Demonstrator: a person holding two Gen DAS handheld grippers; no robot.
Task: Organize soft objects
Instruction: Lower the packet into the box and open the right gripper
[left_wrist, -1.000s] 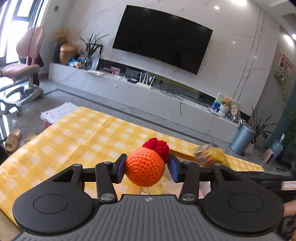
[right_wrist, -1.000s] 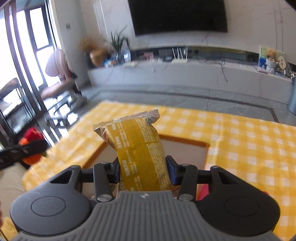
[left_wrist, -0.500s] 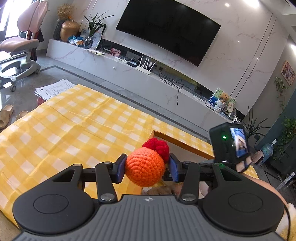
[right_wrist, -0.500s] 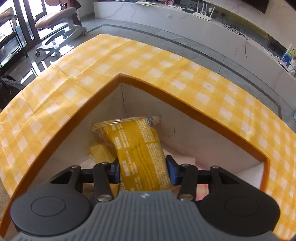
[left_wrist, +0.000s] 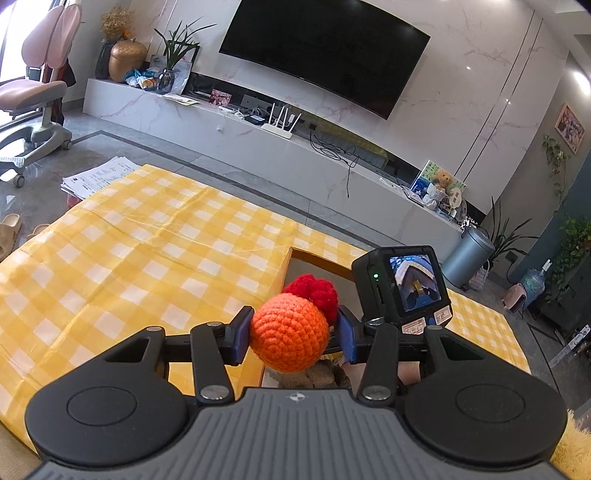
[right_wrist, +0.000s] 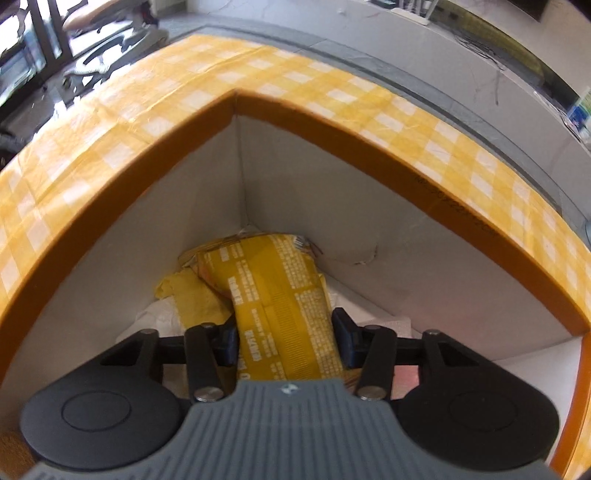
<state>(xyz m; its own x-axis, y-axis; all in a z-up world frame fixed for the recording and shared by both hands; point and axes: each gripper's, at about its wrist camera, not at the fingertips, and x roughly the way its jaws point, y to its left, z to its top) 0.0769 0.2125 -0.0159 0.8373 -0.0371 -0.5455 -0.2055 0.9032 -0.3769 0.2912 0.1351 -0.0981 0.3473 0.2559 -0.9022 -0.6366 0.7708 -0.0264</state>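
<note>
My left gripper (left_wrist: 291, 338) is shut on an orange crocheted ball with a red knitted tuft (left_wrist: 290, 338), held above the near left edge of an orange-rimmed box (left_wrist: 314, 256). My right gripper (right_wrist: 284, 339) is shut on a yellow snack packet (right_wrist: 280, 306) and reaches deep inside the box (right_wrist: 332, 136); the packet's tip is at the far inner corner. The right gripper's camera body (left_wrist: 402, 284) shows in the left wrist view, over the box.
The box sits on a table with a yellow checked cloth (left_wrist: 147, 251). Inside the box lie a yellow cloth (right_wrist: 195, 299), white material (right_wrist: 159, 317) and something pink (right_wrist: 406, 380). A TV wall, low cabinet and chair stand beyond.
My right gripper has gone down from above the box into its far corner with the packet. My left gripper has shifted a little toward the box with the ball.
</note>
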